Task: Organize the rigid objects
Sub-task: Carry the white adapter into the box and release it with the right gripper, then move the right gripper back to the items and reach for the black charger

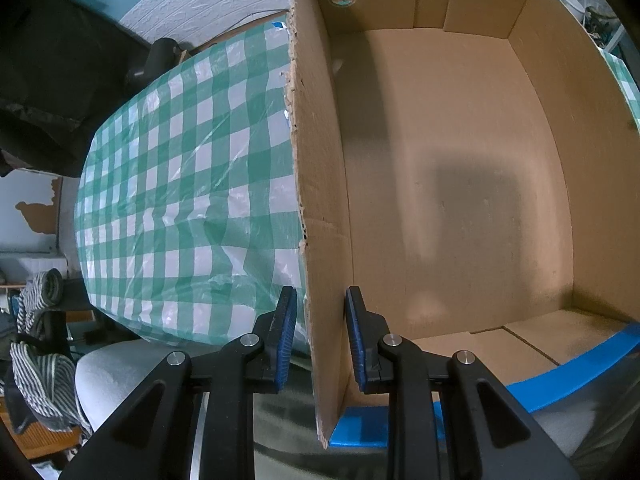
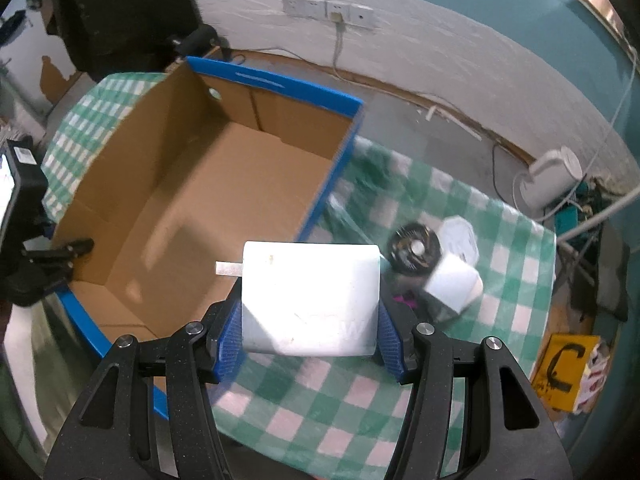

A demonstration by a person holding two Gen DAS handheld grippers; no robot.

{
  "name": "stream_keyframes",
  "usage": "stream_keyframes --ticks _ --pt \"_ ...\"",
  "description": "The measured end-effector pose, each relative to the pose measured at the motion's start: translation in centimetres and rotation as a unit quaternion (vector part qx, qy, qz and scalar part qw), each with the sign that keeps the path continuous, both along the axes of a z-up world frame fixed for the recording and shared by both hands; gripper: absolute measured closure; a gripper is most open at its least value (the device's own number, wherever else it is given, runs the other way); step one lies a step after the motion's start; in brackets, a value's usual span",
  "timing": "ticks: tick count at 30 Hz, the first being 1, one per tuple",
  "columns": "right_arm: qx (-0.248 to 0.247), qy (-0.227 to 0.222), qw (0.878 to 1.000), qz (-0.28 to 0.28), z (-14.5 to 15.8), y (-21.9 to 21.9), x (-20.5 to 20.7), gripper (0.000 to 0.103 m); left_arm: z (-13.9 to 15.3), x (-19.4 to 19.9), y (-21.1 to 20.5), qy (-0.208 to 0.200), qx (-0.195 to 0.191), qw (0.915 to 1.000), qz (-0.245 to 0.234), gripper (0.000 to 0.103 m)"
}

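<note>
An empty cardboard box (image 2: 224, 184) with blue outer sides sits on the green checked table. My right gripper (image 2: 310, 332) is shut on a white power adapter (image 2: 310, 300) with metal prongs, held above the box's near right edge. My left gripper (image 1: 320, 336) straddles the box's left wall (image 1: 316, 200), one finger outside and one inside, with small gaps to the cardboard. The left gripper also shows at the left of the right wrist view (image 2: 52, 260). A small black fan (image 2: 414, 250), a white cube (image 2: 454, 284) and a white round object (image 2: 460, 240) lie on the table right of the box.
The green checked cloth (image 1: 180, 200) covers the table left of the box. A yellow box marked C (image 2: 564, 372) stands off the table's right edge. A white appliance (image 2: 550, 180) and cables are near the back wall. Striped cloth (image 1: 36, 320) hangs at the left.
</note>
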State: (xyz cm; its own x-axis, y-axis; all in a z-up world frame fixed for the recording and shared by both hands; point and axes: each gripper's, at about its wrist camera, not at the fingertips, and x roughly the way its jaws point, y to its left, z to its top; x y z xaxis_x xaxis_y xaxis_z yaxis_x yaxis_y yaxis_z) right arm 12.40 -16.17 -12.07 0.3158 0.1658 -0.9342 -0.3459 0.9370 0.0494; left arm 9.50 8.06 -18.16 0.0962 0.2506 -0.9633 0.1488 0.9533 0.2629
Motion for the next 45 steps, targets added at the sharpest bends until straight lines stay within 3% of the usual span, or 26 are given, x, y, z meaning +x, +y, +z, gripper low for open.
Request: stream_keyframes --ticks 11,22,30,45 --pt "0.0 -0.003 1.0 0.024 -0.4 3.5 1.2 0.045 -0.3 0.2 0.7 0.002 -0.002 1.0 0.001 0.078" --pt "-0.031 -0.003 0.998 0.057 -2.5 6.4 1.9 0.045 -0.4 0.3 0.8 0.003 -0.003 1.0 0.002 0.078" --pt "-0.037 0.011 0.998 0.058 -3.8 6.8 2.2 0.046 -0.4 0.2 1.1 0.002 -0.006 1.0 0.003 0.078" --pt "-0.032 0.002 0.998 0.05 -3.3 6.2 2.0 0.046 -1.0 0.0 1.9 0.003 -0.002 1.0 0.004 0.078"
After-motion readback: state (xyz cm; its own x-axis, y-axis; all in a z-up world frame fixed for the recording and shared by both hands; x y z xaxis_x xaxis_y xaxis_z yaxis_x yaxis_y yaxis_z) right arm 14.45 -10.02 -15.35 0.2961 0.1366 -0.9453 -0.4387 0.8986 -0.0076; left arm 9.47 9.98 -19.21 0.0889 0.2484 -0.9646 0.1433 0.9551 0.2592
